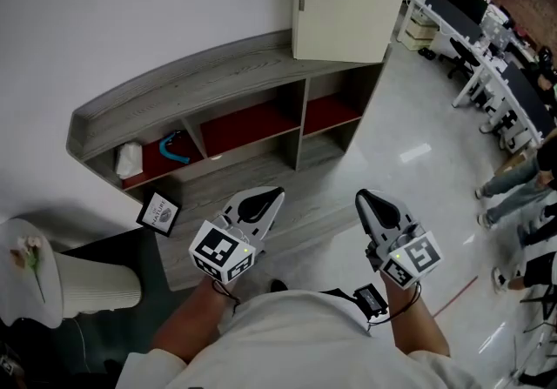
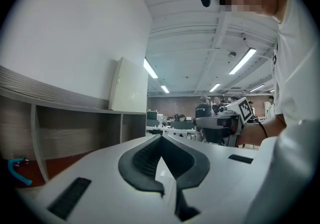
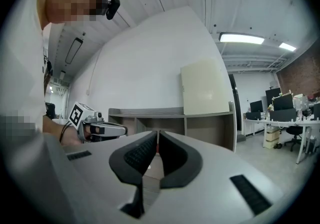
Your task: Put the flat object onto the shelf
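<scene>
The grey shelf curves along the wall, its upper bays floored in red. The leftmost bay holds a white bundle and a blue hook side by side. A card sits at the shelf's lower left end.

Your head camera looks steeply down from above. Your gripper cameras sit low, and all three views share the shelf.
</scene>
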### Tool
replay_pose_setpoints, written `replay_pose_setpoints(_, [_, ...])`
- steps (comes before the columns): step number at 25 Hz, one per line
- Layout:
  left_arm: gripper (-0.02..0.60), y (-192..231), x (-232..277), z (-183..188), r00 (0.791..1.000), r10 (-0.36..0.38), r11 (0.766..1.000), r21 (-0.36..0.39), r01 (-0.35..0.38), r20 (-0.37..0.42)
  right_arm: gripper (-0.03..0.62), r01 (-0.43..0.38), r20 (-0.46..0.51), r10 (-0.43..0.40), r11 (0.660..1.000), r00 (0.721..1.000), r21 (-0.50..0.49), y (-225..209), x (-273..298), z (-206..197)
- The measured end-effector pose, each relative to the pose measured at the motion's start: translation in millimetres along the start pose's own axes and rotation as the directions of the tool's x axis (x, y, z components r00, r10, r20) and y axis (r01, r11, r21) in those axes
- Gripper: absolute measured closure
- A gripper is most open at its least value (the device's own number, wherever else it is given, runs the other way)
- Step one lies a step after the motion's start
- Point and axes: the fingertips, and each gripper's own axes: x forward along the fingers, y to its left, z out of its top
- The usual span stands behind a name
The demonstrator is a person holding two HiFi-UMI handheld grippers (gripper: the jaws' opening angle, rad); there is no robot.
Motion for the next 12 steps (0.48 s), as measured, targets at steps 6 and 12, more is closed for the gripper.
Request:
replay_pose_setpoints(6, [0.569,-27,6,6,1.0,0.015,1.0,0.007,-0.015,0.016,0.566,0.004,0.006,-0.004,1.0,1.0,-0.004,-8,-35,3])
replay_pose_setpoints(12, [0.569,-66,16,7,0.999,0.006,1.0,-0.01,-0.005,0.036,0.566,-0.024,0.002,0.024,0.999,1.0,0.022,-16,-75,2])
